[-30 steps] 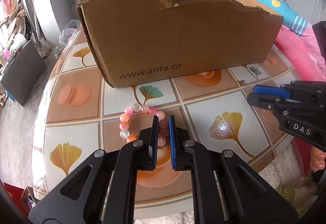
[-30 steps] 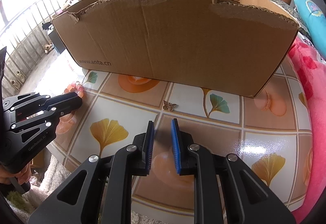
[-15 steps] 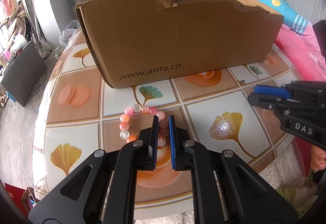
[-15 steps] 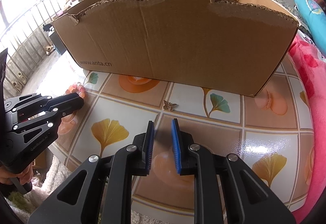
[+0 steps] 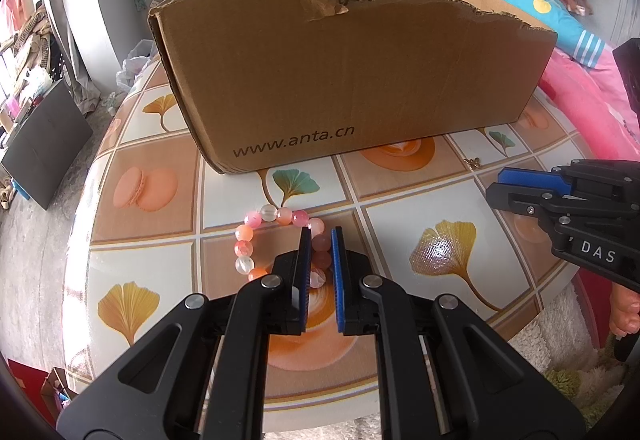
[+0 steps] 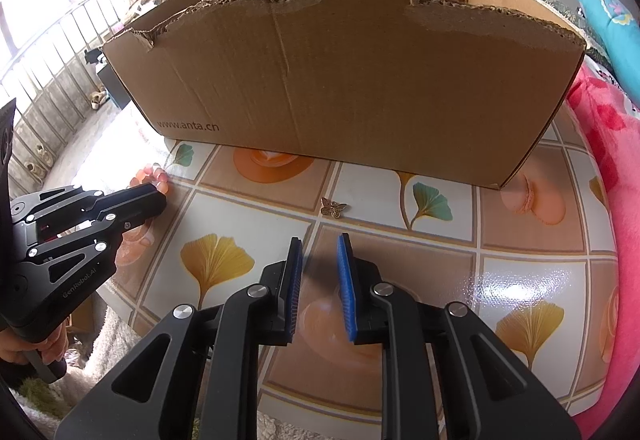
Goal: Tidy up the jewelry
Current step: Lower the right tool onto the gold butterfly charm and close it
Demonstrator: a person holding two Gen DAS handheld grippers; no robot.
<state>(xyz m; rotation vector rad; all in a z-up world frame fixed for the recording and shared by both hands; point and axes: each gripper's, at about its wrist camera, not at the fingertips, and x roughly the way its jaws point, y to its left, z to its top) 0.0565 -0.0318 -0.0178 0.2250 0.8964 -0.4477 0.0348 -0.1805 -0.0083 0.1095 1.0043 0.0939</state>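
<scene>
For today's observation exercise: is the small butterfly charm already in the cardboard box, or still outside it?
Outside. The butterfly charm lies flat on the patterned table, in front of the cardboard box and apart from its front wall.

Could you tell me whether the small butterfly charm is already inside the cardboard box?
No, the butterfly charm lies on the table in front of the cardboard box.

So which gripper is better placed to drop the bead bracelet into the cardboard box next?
Left. The left gripper is already closed on the bead bracelet, directly before the cardboard box. The right gripper is opening, with nothing between its pads, nearer the small butterfly charm.
</scene>
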